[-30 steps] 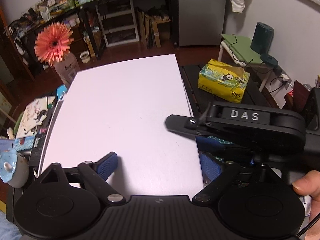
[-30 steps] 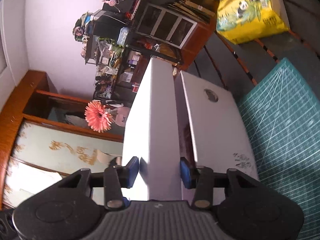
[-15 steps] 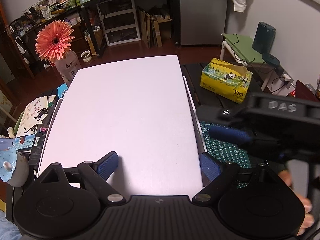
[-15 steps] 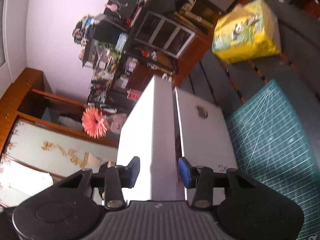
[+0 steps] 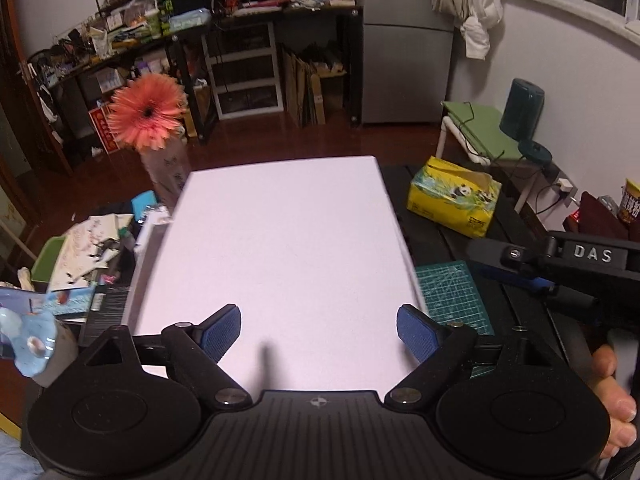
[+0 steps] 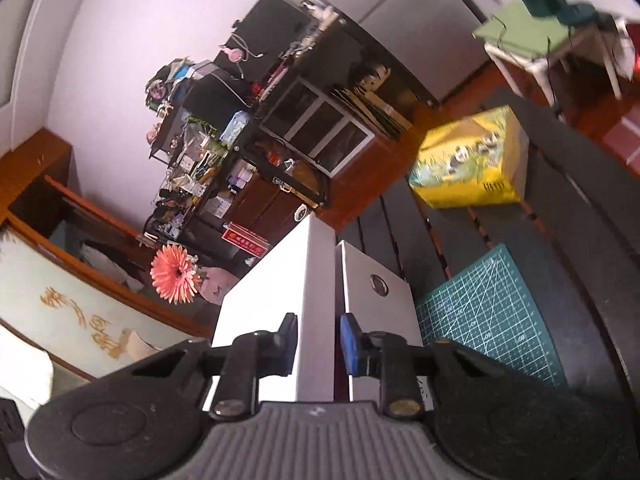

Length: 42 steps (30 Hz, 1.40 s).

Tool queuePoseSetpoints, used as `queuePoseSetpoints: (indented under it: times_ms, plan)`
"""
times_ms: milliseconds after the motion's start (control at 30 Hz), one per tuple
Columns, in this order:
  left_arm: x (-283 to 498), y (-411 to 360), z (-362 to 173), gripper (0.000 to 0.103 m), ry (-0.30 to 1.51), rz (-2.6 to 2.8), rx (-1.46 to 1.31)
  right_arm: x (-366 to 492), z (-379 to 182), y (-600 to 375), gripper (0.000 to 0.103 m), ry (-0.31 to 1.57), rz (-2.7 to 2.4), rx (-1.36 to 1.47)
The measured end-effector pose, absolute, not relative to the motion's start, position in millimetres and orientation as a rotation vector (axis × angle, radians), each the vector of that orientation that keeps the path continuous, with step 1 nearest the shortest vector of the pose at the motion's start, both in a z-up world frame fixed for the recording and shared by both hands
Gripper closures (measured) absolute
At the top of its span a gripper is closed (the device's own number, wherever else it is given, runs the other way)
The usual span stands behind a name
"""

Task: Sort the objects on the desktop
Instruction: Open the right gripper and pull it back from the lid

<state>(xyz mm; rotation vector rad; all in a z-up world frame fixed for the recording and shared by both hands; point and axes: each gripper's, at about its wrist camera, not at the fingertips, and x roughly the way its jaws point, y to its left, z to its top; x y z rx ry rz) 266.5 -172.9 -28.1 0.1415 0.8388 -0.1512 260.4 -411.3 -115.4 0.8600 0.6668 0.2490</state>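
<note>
Sorting is at an early stage, judging by the bench (image 5: pixel 448 216). Papers and small items (image 5: pixel 88 248) lie unsorted along its left side. Expect most of the work to remain.

The white flat box (image 5: pixel 288 248) is the item in hand. It fills the middle of the bench and, in the right wrist view, lies over a grey-white box with a round emblem (image 6: pixel 376 312). A dark slit shows between the two. Treat the white box as not yet placed.

The green cutting mat (image 5: pixel 452 292) lies just beside the white box on its right. The yellow panda tissue pack (image 5: pixel 452 200) stands beyond the mat, apart from both boxes. The orange gerbera (image 5: pixel 146 112) stands at the far left corner.

The left gripper (image 5: pixel 318 334) hangs released over the near end of the white box. Its jaws have just been closing slightly. The pads sit above the top face and nothing is pinched between them.

The right gripper (image 6: pixel 318 340) has also just been closing. The side wall of the white box stands between its pads. The pads appear to press on that wall, so read this gripper as grasping the box.
</note>
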Motion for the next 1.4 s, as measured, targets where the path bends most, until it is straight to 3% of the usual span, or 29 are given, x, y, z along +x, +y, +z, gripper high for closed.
queuePoseSetpoints:
  times_ms: [533, 1033, 1167, 1400]
  plan:
    - [245, -58, -31, 0.018, 0.740, -0.169, 0.021, 235, -84, -372, 0.080, 0.617, 0.199, 0.635]
    - [227, -19, -47, 0.017, 0.705, -0.181, -0.057, 202, -92, -343, 0.079, 0.601, 0.181, 0.539]
    - [226, -7, -51, 0.017, 0.712, -0.180, -0.089, 188, -91, -337, 0.058, 0.566, 0.133, 0.500]
    - [225, -2, -59, 0.016, 0.721, -0.178, -0.081, 174, -90, -330, 0.054, 0.517, 0.136, 0.540]
